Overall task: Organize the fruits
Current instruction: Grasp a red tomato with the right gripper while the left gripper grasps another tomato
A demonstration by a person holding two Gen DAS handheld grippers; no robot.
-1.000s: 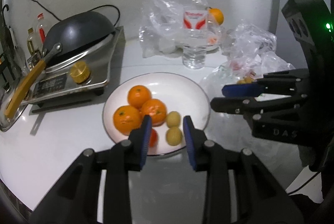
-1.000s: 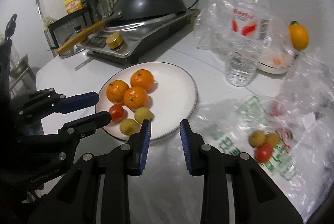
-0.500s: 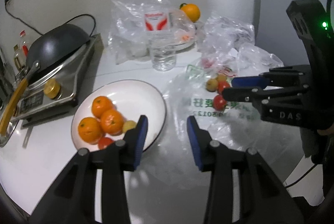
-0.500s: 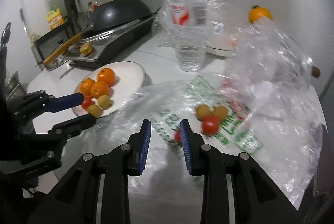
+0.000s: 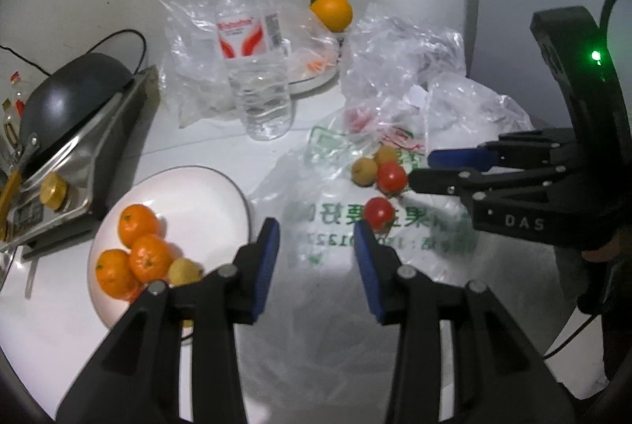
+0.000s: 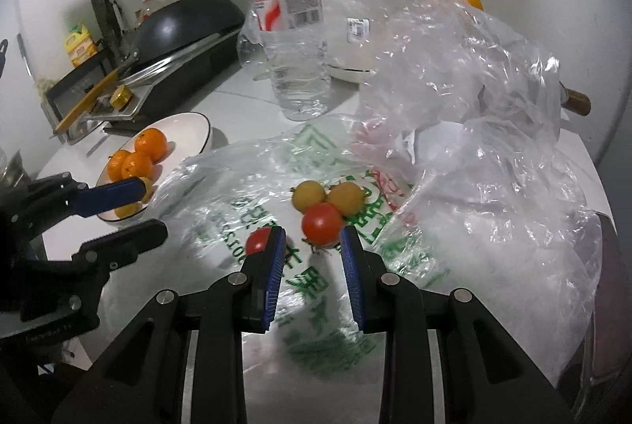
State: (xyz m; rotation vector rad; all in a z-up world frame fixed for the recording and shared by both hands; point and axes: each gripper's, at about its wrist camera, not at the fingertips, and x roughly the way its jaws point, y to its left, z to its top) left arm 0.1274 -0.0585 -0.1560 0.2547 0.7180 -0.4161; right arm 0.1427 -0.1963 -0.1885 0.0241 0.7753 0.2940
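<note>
My right tongs (image 6: pixel 310 250) hang spread and empty just short of a round red tomato (image 6: pixel 322 224) on the crinkled clear plastic bag with green print (image 6: pixel 252 187). My left tongs (image 5: pixel 316 246) are spread too, between that bag and the round white plate (image 5: pixel 205 198) of oranges (image 5: pixel 138 224).

1. "DAS", seen reversed, stands in pale letters on the black body of the right gripper (image 5: pixel 442 169).
2. Green Chinese characters and digits are printed on the plastic bag (image 5: pixel 328 226); they appear mirrored and cannot be read.
3. The water bottle (image 5: pixel 256 56) carries a red-and-white label whose wording is too blurred to read.
</note>
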